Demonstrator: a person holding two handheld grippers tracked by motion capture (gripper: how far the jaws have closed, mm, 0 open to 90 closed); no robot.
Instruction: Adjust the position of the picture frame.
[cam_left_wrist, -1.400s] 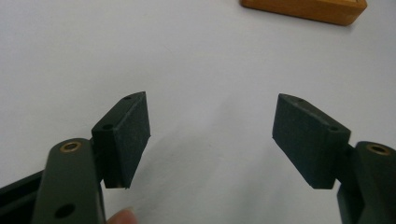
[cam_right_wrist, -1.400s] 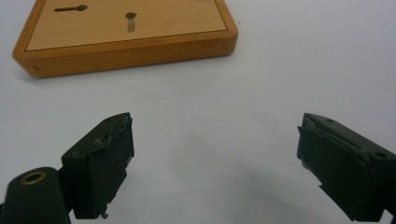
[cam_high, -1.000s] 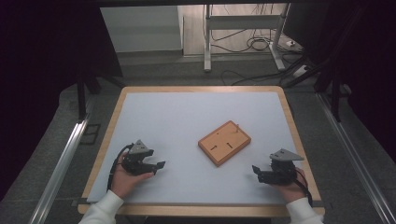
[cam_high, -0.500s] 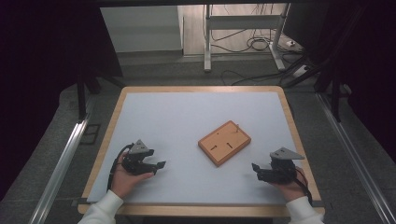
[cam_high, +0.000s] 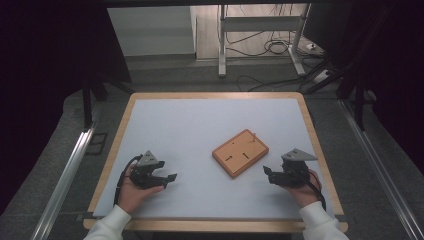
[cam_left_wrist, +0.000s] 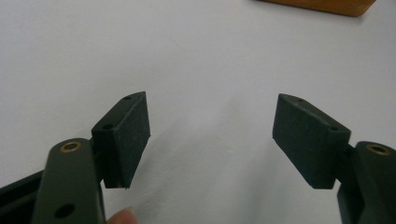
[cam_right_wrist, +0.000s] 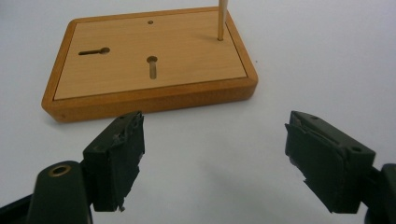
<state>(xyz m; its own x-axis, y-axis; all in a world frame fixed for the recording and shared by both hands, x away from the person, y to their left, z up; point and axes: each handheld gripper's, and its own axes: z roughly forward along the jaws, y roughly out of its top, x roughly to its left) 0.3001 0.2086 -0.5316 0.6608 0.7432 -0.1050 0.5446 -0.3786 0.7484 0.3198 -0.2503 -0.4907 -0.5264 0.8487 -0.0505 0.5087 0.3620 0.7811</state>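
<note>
A flat wooden board (cam_high: 240, 152) with two keyhole slots and a thin upright peg (cam_high: 254, 135) lies right of the table's middle. My right gripper (cam_high: 267, 172) sits just right of it, pointing at it. In the right gripper view the board (cam_right_wrist: 149, 60) and peg (cam_right_wrist: 222, 18) lie just beyond the right gripper (cam_right_wrist: 215, 119). Its jaws stand wide, have just been closing a little, and have nothing between them. My left gripper (cam_high: 170, 178) rests at the front left, open and empty. In its own view the left gripper (cam_left_wrist: 211, 100) faces bare mat, with a board corner (cam_left_wrist: 322, 4) at the top.
A white mat (cam_high: 200, 125) covers the table inside a wooden rim (cam_high: 215, 95). Metal rails (cam_high: 65, 180) run along both sides on the floor. A metal stand (cam_high: 260, 40) and cables lie beyond the far edge.
My right gripper has shifted slightly away from the front edge, closer to the board. The left gripper and the board have not moved.
</note>
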